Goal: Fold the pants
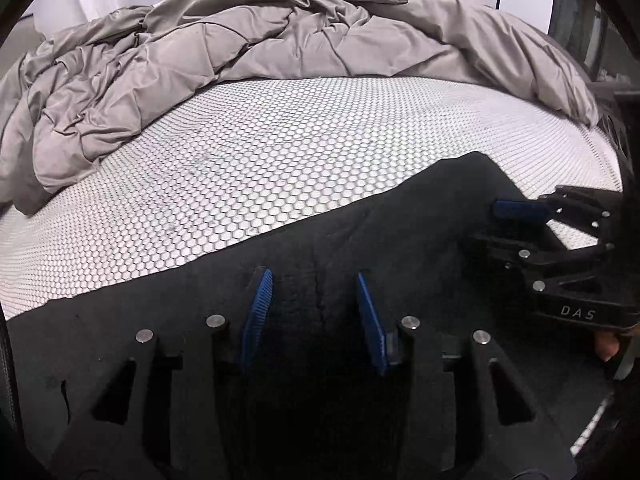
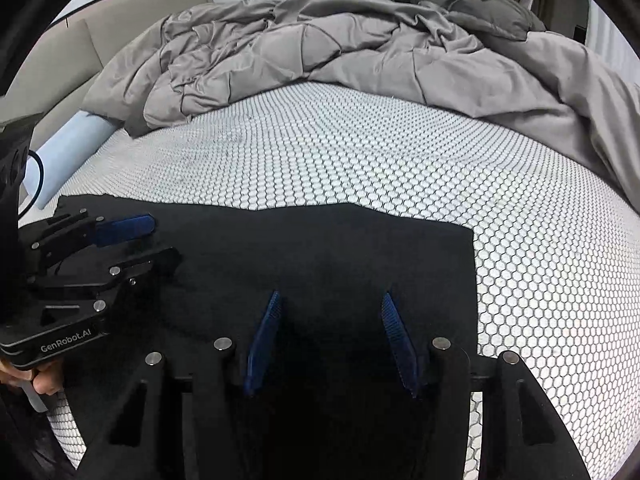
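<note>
1. The pants (image 2: pixel 320 248) lie flat on the near part of the bed (image 2: pixel 400 152), over the honeycomb-patterned cover, where there is open room to fold; the grey duvet (image 2: pixel 320 48) is heaped at the far side, well apart from them.
2. Both claws sit low over the dark cloth, side by side, probably so that the two can take one edge together and carry it over.
3. The left claw (image 1: pixel 316 300) has its jaws parted about halfway, with the cloth lying between and beneath the blue pads; it grips nothing that can be seen.
4. The right claw (image 2: pixel 330 332) is likewise spread, its pads apart over the pants, holding nothing. In the left view it shows from the side near the cloth's right corner, and whether its lower finger touches the fabric cannot be told.
5. The pants look black, soft and matte, with a few shallow creases. In the right view the far edge runs fairly straight and the right edge is clean and square, which suggests a folded or smoothed piece, though the seams are too dark to read.
6. A pale roll (image 2: pixel 68 152) lies at the bed's left edge, clear of the work.
</note>
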A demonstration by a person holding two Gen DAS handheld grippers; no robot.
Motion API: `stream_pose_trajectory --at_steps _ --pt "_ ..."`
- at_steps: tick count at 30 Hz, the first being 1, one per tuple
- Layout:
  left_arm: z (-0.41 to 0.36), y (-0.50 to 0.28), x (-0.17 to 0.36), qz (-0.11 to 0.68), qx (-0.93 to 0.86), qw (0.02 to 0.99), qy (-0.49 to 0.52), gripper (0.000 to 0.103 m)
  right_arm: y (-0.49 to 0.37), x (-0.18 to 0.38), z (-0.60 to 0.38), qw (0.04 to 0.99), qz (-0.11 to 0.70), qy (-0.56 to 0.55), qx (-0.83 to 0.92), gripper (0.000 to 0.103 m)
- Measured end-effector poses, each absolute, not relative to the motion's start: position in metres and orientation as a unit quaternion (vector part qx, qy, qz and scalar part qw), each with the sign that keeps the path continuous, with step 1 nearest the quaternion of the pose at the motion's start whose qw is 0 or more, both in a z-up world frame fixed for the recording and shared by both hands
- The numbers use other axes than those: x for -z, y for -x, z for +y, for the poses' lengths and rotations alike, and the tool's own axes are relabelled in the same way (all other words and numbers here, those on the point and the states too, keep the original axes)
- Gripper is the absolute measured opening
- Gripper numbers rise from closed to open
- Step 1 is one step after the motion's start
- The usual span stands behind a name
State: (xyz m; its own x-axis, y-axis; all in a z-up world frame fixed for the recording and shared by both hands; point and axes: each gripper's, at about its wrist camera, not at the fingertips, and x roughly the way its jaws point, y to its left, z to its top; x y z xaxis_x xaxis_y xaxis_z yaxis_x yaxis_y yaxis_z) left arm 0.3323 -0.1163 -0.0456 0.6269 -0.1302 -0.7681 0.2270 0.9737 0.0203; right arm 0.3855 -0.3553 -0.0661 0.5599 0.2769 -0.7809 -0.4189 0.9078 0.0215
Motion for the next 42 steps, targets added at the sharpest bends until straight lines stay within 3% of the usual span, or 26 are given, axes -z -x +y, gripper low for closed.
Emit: stream_pose_trajectory --at_steps 3,5,7,16,21,25,32,37,42 --pt "-0.108 -0.333 0.05 0.421 0.099 0.9 -0.057 0.048 -0.386 0.072 -0.354 0.884 0.422 0.14 -0.143 0.056" --pt "-0.097 -0.334 0.051 0.424 0.099 0.899 -0.041 0.056 -0.385 0.072 -0.36 0.892 0.41 0.167 -0.097 0.067" --pt "-0.088 -0.332 0.051 0.429 0.102 0.897 -0.024 0.057 -0.387 0.071 -0.374 0.896 0.408 0.156 -0.074 0.069" --pt "-0.096 -0.262 0.013 0.383 0.134 0.913 0.037 0.057 -0.343 0.037 -0.376 0.899 0.378 0.093 -0.198 0.069" --pt "-0.125 -0.239 0.049 0.431 0.178 0.884 0.022 0.057 -0.32 0.052 -0.36 0.873 0.402 0.11 -0.253 0.069" --pt "-0.129 -0.232 0.057 0.426 0.196 0.883 -0.017 0.057 -0.314 0.084 -0.354 0.858 0.426 0.146 -0.246 0.069" --pt "-0.112 -0.213 0.047 0.421 0.195 0.886 -0.004 0.057 -0.306 0.072 -0.376 0.876 0.423 0.176 -0.15 0.069" --pt "-0.112 -0.198 0.025 0.386 0.232 0.893 0.01 0.057 -0.284 0.049 -0.349 0.881 0.394 0.16 -0.206 0.069" --pt "-0.117 -0.209 0.053 0.438 0.233 0.868 -0.004 0.057 -0.286 0.073 -0.321 0.854 0.425 0.191 -0.23 0.069"
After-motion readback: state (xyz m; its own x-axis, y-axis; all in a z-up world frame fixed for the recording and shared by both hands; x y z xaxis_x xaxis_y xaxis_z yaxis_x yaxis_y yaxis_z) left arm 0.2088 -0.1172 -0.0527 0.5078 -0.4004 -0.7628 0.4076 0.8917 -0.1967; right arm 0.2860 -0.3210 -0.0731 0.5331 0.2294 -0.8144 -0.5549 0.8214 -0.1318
